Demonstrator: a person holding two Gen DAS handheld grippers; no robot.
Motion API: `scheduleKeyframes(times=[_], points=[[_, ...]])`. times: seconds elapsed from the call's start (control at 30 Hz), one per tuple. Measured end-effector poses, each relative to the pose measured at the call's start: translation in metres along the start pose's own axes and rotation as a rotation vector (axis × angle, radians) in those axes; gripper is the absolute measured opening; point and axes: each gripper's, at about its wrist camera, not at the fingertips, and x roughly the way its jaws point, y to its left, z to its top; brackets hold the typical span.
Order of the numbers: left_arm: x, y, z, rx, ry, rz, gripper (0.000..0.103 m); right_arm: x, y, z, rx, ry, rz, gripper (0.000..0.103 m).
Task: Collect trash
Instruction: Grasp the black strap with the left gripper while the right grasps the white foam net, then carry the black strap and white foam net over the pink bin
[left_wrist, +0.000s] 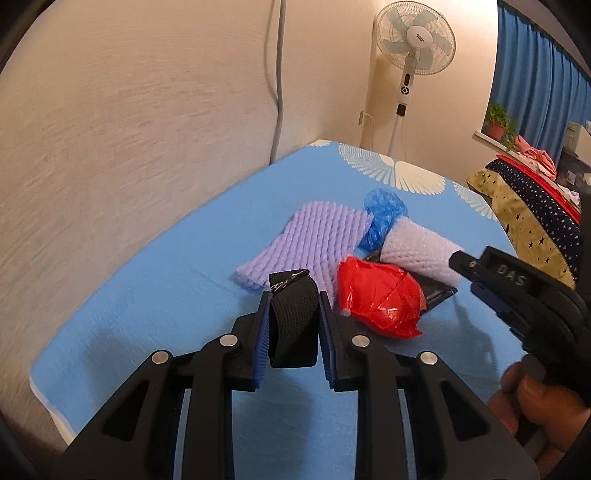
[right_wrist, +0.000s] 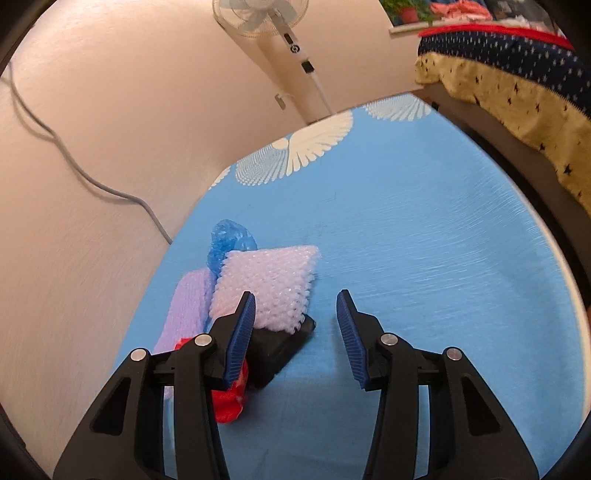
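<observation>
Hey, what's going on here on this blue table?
A person is gathering trash off the blue table with two hand-held grippers. The left hand-held gripper is shut on a black strap. The right hand-held gripper is open and empty beside the pile: a white foam net lying on a black packet, with a red plastic bag, a purple foam net and a blue plastic bag close by.
</observation>
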Motion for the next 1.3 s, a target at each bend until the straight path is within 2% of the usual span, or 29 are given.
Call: scheduleKeyframes(times=[0.1,0.17,0.23,0.33,0.7,0.97,1.3], points=[[0.001,0.0,0.0,-0.003,-0.002,0.004,0.024,0.011,-0.001,0.002,0.013,0.031,0.02,0.046],[0.003,0.001,0.0,-0.007,0.002,0.004,0.024,0.014,0.001,0.003,0.006,0.036,0.033,0.036],[0.003,0.0,0.0,-0.007,0.002,0.002,0.024,0.015,0.005,0.002,-0.012,0.04,0.044,0.021],[0.001,0.0,0.0,-0.008,-0.005,-0.006,0.024,0.011,0.008,0.0,-0.026,0.029,0.056,0.013],[-0.025,-0.002,0.006,-0.003,-0.027,-0.08,0.024,-0.057,0.009,0.002,-0.078,-0.084,0.029,0.011],[-0.056,-0.014,0.003,0.037,-0.04,-0.167,0.024,-0.127,0.013,-0.012,-0.166,-0.163,-0.086,0.011],[-0.088,-0.033,-0.006,0.095,-0.049,-0.239,0.024,-0.198,0.017,-0.035,-0.266,-0.243,-0.226,0.011]])
